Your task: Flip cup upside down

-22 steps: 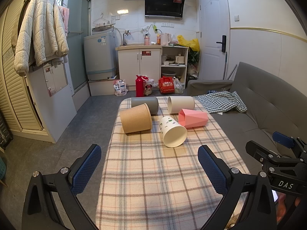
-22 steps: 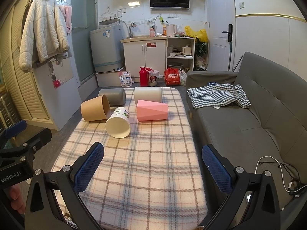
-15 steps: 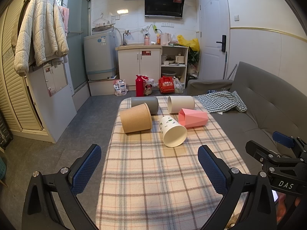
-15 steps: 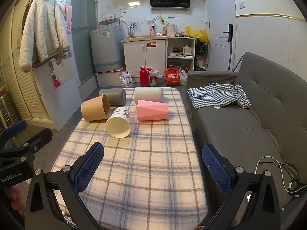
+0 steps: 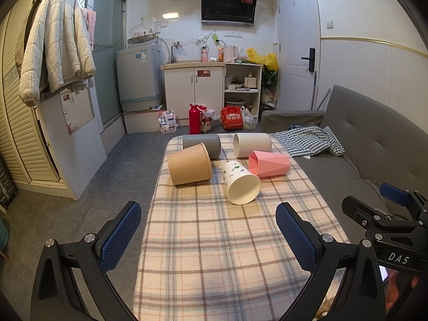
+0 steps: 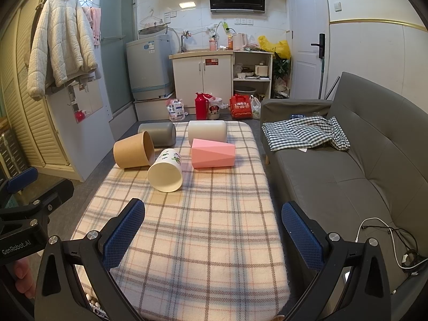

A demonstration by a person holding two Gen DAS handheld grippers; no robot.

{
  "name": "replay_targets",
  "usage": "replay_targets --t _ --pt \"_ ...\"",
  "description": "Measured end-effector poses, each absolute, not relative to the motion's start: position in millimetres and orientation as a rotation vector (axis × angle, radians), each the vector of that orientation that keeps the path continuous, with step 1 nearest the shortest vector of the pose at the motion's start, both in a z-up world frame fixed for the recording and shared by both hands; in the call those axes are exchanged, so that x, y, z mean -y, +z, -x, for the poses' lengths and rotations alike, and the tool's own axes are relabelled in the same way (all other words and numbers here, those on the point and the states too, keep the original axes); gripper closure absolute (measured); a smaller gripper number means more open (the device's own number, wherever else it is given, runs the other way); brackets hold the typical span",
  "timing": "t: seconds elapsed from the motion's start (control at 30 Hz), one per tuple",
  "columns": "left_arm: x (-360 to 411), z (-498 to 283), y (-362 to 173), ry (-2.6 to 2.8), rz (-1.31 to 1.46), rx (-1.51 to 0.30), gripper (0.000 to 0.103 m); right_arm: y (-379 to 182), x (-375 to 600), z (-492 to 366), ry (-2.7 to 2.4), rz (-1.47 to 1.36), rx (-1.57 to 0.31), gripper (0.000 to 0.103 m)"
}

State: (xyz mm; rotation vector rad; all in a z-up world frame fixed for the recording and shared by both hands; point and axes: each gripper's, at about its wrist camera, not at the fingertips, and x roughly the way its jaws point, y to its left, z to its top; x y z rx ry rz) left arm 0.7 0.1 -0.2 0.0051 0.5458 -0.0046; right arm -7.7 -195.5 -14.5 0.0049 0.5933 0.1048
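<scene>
Several cups lie on their sides on the far half of a plaid-covered table (image 5: 214, 254): a brown paper cup (image 5: 189, 167), a grey cup (image 5: 202, 144), a cream cup (image 5: 252, 144), a pink faceted cup (image 5: 268, 163) and a white printed cup (image 5: 240, 182) with its mouth toward me. In the right wrist view they show as brown cup (image 6: 133, 153), grey cup (image 6: 157, 133), cream cup (image 6: 207, 132), pink cup (image 6: 213, 157) and white cup (image 6: 166, 171). My left gripper (image 5: 208, 238) and right gripper (image 6: 212, 234) are open and empty, well short of the cups.
A grey sofa (image 6: 347, 165) with a checked cloth (image 6: 305, 135) runs along the table's right side. Cables (image 6: 388, 243) lie on the sofa seat. Floor lies to the left. A red flask (image 5: 194, 119) and bags stand on the floor beyond the table's far end.
</scene>
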Motion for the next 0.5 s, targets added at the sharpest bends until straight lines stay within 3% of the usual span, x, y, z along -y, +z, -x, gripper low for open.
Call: replay_targets --t 0.5 --pt "0.0 -0.7 -0.2 -0.004 -0.005 -0.548 0.000 -20.2 192.1 8.8 0.105 -0.003 -0.598 0.000"
